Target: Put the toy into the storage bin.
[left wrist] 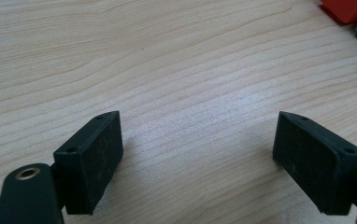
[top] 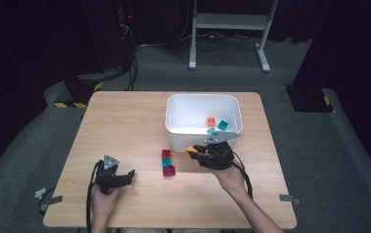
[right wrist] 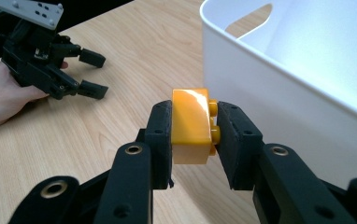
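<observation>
Right tool [right wrist: 193,128] grips orange brick [right wrist: 191,125] beside white bin [right wrist: 279,102]; left tool [left wrist: 197,158] wide, empty; no legible markings.

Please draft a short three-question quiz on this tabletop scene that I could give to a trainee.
1. True or false: the right gripper is shut on an orange brick.
2. Multiple choice: how many bricks lie inside the white bin? A) none B) two C) five
3. In a few words: what lies between the fingers of the left gripper?

Key
1. True; its pads press the brick from both sides, beside the bin's outer wall.
2. B: an orange-red brick and a teal brick.
3. Nothing but bare table; the fingers stand wide apart.
</observation>
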`<state>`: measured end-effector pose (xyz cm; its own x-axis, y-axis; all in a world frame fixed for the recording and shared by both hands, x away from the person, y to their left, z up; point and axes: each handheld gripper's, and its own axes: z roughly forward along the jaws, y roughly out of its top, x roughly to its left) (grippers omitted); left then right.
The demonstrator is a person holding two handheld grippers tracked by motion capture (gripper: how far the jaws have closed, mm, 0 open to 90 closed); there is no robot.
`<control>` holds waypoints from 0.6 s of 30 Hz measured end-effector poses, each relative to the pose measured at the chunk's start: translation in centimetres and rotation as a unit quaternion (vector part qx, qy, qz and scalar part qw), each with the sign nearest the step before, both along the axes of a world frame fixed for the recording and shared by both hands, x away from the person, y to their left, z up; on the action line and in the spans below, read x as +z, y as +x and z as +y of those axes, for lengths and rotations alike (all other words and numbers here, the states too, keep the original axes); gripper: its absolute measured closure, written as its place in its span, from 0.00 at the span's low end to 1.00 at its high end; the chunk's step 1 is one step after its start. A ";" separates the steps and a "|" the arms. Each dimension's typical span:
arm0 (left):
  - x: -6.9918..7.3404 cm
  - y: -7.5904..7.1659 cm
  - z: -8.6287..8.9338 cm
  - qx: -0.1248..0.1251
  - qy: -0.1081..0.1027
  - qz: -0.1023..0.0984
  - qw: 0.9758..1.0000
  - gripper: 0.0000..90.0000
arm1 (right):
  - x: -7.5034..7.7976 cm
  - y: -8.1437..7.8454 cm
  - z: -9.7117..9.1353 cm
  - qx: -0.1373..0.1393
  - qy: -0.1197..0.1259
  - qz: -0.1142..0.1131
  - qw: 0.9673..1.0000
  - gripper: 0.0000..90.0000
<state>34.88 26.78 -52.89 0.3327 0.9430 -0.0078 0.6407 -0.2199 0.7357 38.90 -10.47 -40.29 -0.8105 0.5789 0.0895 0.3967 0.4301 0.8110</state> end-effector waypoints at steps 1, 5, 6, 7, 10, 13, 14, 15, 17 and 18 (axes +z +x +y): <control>0.0 0.0 0.0 0.000 0.000 0.001 1.000 0.18 | 0.2 0.0 -0.1 0.000 -0.001 -0.002 1.000 0.75; 0.0 0.0 0.0 0.000 0.000 0.000 1.000 0.18 | 1.3 0.0 -0.5 -0.002 0.006 -0.010 1.000 0.75; 0.0 0.0 0.0 0.000 0.000 0.000 1.000 0.18 | 1.5 0.0 -0.6 -0.003 0.007 -0.011 1.000 0.75; 0.0 0.0 0.0 0.000 0.000 0.000 1.000 0.18 | 1.8 0.0 -0.6 -0.003 0.008 -0.013 1.000 0.75; 0.0 0.0 0.0 0.000 0.000 0.000 1.000 0.18 | 2.3 0.0 -0.8 -0.003 0.006 -0.018 1.000 0.75; 0.0 0.0 0.0 0.000 0.000 0.000 1.000 0.18 | 2.8 0.2 -0.9 -0.004 0.010 -0.020 1.000 0.75; 0.0 0.0 0.0 0.000 0.000 0.001 1.000 0.18 | 2.9 0.2 -1.0 -0.006 0.011 -0.021 1.000 0.75; 0.0 0.0 0.0 0.000 0.000 0.000 1.000 0.18 | 3.1 0.3 -1.1 -0.006 0.013 -0.022 1.000 0.75; 0.0 0.0 0.0 0.000 0.000 0.000 1.000 0.18 | 3.4 0.4 -1.2 -0.007 0.014 -0.021 1.000 0.75; 0.0 0.0 0.0 0.000 0.000 0.000 1.000 0.18 | 3.6 0.5 -1.2 -0.008 0.015 -0.023 1.000 0.75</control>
